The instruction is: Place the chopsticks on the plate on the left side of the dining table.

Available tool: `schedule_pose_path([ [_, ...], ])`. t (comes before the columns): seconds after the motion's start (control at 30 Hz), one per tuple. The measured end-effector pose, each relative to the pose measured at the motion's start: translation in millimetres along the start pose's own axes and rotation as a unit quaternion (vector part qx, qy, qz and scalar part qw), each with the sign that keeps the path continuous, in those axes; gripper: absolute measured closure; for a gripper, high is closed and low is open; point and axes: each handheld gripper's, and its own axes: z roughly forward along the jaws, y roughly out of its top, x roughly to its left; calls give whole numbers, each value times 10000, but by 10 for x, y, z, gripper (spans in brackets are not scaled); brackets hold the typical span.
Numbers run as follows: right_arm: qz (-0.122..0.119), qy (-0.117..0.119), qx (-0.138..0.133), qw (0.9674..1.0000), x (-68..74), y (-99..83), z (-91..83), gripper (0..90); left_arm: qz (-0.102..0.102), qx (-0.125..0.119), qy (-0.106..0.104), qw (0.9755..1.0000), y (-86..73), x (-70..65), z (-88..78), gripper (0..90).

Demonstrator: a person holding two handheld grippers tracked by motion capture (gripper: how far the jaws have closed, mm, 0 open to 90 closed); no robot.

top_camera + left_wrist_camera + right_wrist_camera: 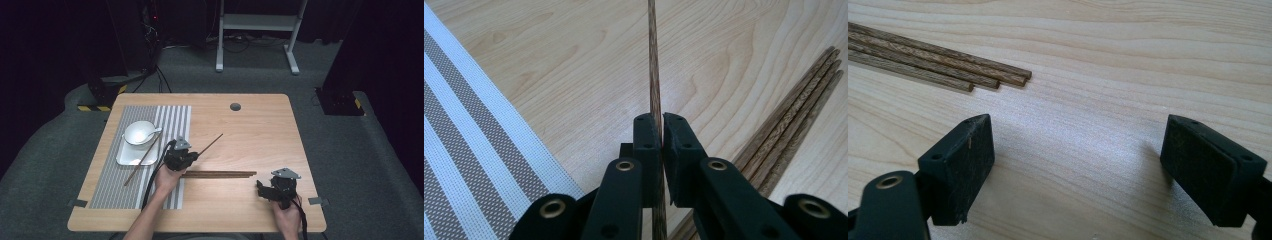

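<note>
The left gripper [662, 131] has its fingers pinched on a single chopstick [653, 65], which slants up and away above the tabletop [260, 130], just beside the striped placemat [125, 185]. The right gripper [1078, 165] hovers near the tabletop's right edge with fingers spread wide, empty. Between the two grippers a bundle of chopsticks [220, 174] lies flat.

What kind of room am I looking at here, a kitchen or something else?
Probably a lab or recording studio, not a kitchen. A wooden table stands on grey carpet among dark equipment stands with trailing cables, and a person works with a hand-held gripper on a chopstick beside a staged placemat.
</note>
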Motion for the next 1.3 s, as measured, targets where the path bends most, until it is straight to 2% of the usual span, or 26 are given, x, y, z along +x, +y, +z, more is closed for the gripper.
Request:
schedule_pose_path([
  [0.63, -2, 8, 3, 10000, 2, 0, -1, 138, 90, -26, 41, 9999, -40, -61, -93, 844],
  [1.0, -8, 15, 5, 10000, 2, 0, 0, 138, 161, -62, 91, 9998, -58, -77, -205, 844],
  [1.3, -8, 16, 4, 10000, 2, 0, 0, 138, 69, -119, 104, 9999, -87, -49, -274, 844],
])
